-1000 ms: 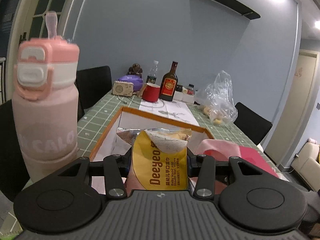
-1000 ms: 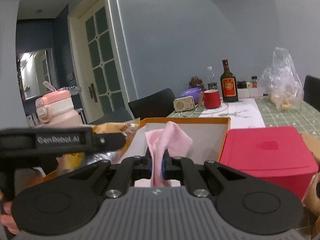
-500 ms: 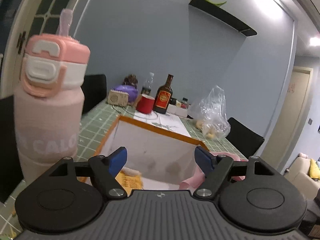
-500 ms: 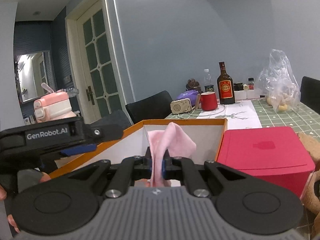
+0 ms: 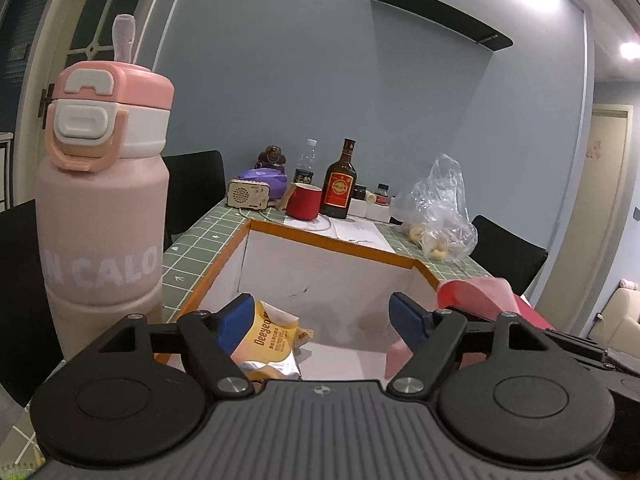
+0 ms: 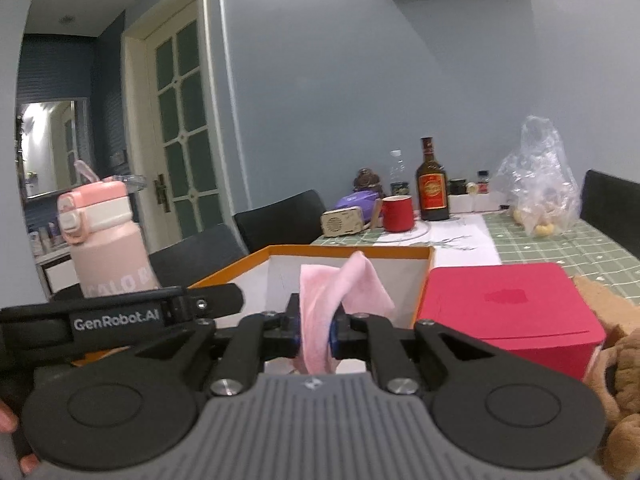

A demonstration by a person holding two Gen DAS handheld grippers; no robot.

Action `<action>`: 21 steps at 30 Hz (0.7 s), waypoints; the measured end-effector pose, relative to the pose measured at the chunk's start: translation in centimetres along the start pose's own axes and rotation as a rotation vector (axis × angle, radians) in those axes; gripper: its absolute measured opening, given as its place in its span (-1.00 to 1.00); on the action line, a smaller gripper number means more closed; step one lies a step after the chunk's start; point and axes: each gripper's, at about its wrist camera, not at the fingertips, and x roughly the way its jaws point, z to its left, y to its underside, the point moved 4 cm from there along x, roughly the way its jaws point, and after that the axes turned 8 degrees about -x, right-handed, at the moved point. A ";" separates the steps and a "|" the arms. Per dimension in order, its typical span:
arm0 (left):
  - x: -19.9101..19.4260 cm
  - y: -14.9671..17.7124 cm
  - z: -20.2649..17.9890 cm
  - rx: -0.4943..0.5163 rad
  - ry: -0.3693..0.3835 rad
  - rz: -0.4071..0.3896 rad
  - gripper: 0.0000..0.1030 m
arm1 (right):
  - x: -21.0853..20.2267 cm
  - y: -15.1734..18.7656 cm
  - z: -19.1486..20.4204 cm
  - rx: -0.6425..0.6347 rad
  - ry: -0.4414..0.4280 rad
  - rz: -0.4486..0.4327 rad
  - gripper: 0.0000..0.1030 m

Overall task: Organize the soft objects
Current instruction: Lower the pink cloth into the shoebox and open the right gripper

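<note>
The orange-rimmed white cardboard box (image 5: 320, 280) is showing its floor only in the left wrist view, where a yellow crinkled wipes packet (image 5: 268, 344) is lying below the left gripper (image 5: 324, 314), spread wide and empty. The right gripper (image 6: 316, 334) is opening around a soft pink folded cloth (image 6: 340, 292), which is standing upright over the box.

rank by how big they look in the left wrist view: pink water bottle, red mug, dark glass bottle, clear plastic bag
1. pink water bottle, by far the largest, though it stands closest to the camera
2. clear plastic bag
3. dark glass bottle and red mug cover similar areas; too close to rank
</note>
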 end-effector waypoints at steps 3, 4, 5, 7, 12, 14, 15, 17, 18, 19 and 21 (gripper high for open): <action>-0.1 -0.2 0.8 -0.051 -0.016 -0.006 0.70 | -0.2 0.0 -0.9 0.030 0.023 0.013 0.47; -0.1 -0.2 1.1 -0.070 -0.003 -0.003 0.71 | -0.4 -0.1 -1.2 0.050 0.003 0.003 0.78; -0.1 -0.2 1.1 -0.080 0.020 0.008 0.72 | -0.6 -0.1 -1.5 0.070 -0.027 -0.015 0.82; -0.1 -0.3 1.1 -0.075 0.024 0.005 0.73 | -0.7 -0.2 -1.3 0.061 -0.045 -0.018 0.81; -0.2 -0.3 1.1 -0.068 0.004 -0.015 0.71 | -0.8 -0.1 -0.6 0.006 -0.014 -0.029 0.83; -0.2 -0.3 1.2 -0.080 0.018 -0.009 0.71 | -0.8 -0.1 -0.6 0.011 -0.020 -0.027 0.86; -0.2 -0.3 1.2 -0.083 0.022 -0.008 0.71 | -0.8 -0.1 -0.6 0.009 -0.022 -0.028 0.86; -0.2 -0.3 1.3 -0.083 0.019 -0.011 0.71 | -0.9 -0.1 -0.4 -0.005 -0.022 -0.036 0.87; -0.3 -0.3 1.4 -0.081 0.016 -0.014 0.71 | -1.0 -0.1 -0.3 -0.014 -0.020 -0.041 0.87; -0.4 -0.3 1.5 -0.080 0.014 -0.018 0.71 | -1.1 -0.1 -0.3 -0.022 -0.018 -0.047 0.88; -0.4 -0.3 1.5 -0.082 0.014 -0.023 0.71 | -1.2 -0.2 -0.1 -0.035 -0.018 -0.057 0.90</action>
